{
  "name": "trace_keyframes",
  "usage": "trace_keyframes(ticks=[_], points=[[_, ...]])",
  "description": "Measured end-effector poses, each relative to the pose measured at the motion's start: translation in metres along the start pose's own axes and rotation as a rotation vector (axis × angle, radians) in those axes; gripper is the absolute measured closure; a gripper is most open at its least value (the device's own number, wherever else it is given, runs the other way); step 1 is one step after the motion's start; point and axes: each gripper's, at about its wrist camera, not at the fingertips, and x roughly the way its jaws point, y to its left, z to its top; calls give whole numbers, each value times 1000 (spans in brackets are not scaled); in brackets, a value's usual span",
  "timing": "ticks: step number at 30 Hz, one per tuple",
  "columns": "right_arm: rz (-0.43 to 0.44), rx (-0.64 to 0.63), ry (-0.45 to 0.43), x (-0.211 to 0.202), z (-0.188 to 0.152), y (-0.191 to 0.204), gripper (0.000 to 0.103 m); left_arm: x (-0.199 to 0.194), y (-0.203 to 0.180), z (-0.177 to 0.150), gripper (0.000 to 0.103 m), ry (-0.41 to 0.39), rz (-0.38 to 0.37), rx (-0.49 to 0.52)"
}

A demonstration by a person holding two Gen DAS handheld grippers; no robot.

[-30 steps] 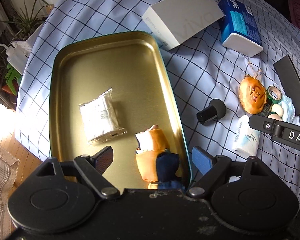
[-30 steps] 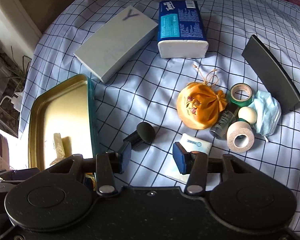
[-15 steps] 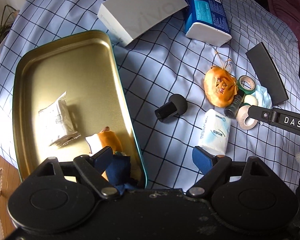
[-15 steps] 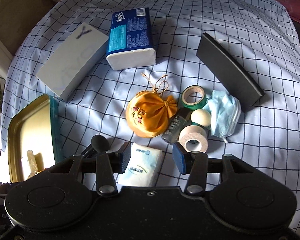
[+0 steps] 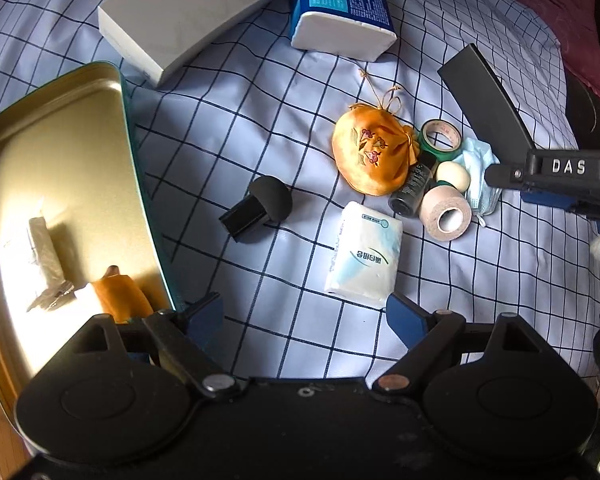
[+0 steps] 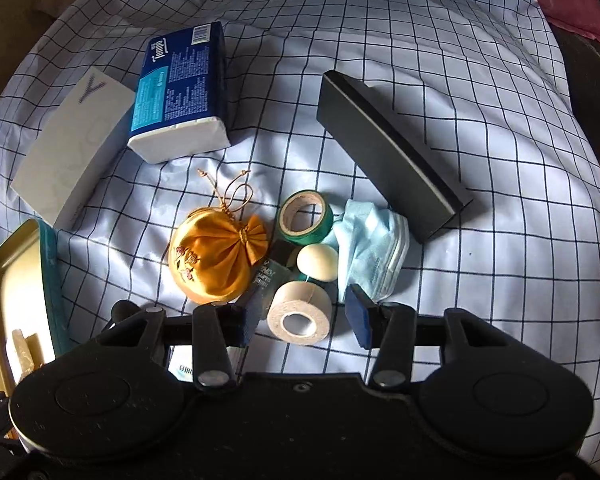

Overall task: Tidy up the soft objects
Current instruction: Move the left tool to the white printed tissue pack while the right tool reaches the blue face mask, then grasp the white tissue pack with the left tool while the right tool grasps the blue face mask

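Left tool (image 5: pixel 304 316): jaws spread wide, nothing between the pads. Right tool (image 6: pixel 302 318): jaws part open, holding nothing; the beige tape roll (image 6: pixel 300 314) lies on the cloth in the gap between its fingers, and whether a pad touches it I cannot tell.

Surface is a bed under a blue-checked white sheet (image 5: pixel 236 128). Landmark: the orange drawstring satin pouch (image 5: pixel 370 160).

Judged next item for the left tool is the white plastic-wrapped pocket tissue pack (image 5: pixel 364 254). It lies flat on the sheet just below the pouch, directly ahead of the left tool and slightly toward its right finger, apart from both pads. Its long axis runs roughly away from the tool, tilted a little to the right at the far end, so the jaws stand across its short width. The left tool is the nearer to it; in the right wrist view only a sliver of the pack shows, behind that tool's left finger.

The crumpled light blue face mask (image 6: pixel 370 246) lies right of the pouch, just ahead of the right tool's right finger, with no clear long axis.

The gold metal tray with teal rim (image 5: pixel 80 152) sits well left of the pouch and already holds a wrapped white packet (image 5: pixel 42 254) and an orange-and-white cloth item (image 5: pixel 114 290)
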Motion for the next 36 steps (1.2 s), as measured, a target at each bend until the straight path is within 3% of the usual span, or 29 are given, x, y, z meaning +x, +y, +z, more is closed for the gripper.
trace_keyframes(ticks=[4, 10, 20, 27, 36], points=[[-3, 37, 19, 13, 14, -11, 55, 13, -5, 3, 17, 31, 1, 2], [86, 110, 106, 30, 9, -21, 54, 30, -13, 8, 17, 46, 8, 15], [57, 243, 50, 30, 22, -55, 55, 55, -35, 14, 17, 59, -25, 69], [14, 237, 42, 48, 28, -58, 55, 70, -53, 11, 16, 43, 22, 150], [3, 200, 82, 69, 29, -51, 54, 88, -61, 15, 16, 74, 21, 157]])
